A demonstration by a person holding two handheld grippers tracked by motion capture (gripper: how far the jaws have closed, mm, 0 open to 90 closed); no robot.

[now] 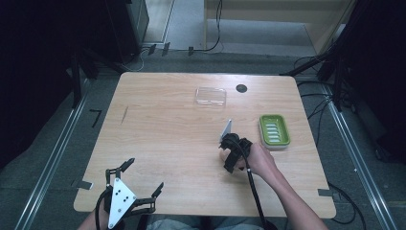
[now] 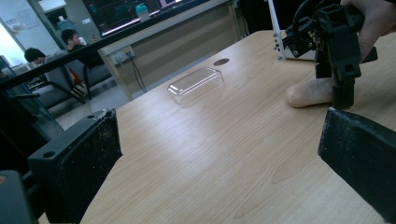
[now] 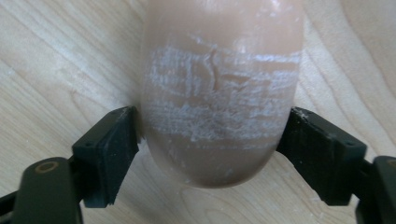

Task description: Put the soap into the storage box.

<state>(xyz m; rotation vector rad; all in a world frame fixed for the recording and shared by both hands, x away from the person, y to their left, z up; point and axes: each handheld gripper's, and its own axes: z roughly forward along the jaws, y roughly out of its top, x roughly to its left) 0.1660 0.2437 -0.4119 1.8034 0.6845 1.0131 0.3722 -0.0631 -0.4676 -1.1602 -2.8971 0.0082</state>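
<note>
Because the soap bar (image 3: 219, 93) lies flat on the worktop (image 1: 163, 139) with one rounded end between the right gripper (image 3: 210, 154) fingers (image 3: 109, 149), those fingers press on its two sides, and its long way runs straight away from them. The left gripper (image 1: 136, 184) waits far off, fingers apart. There is one soap bar, one green soap dish (image 1: 274, 129) and one clear lid (image 1: 210, 96).

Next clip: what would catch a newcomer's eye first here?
First, the peach-coloured bar of soap with its scuffed white top, lying on the wooden table with the right gripper clamped on its end. Next, the green soap dish near the table's right edge, just beyond that hand. Then the clear plastic lid at the far side, and the left gripper, open, at the near left corner.
</note>
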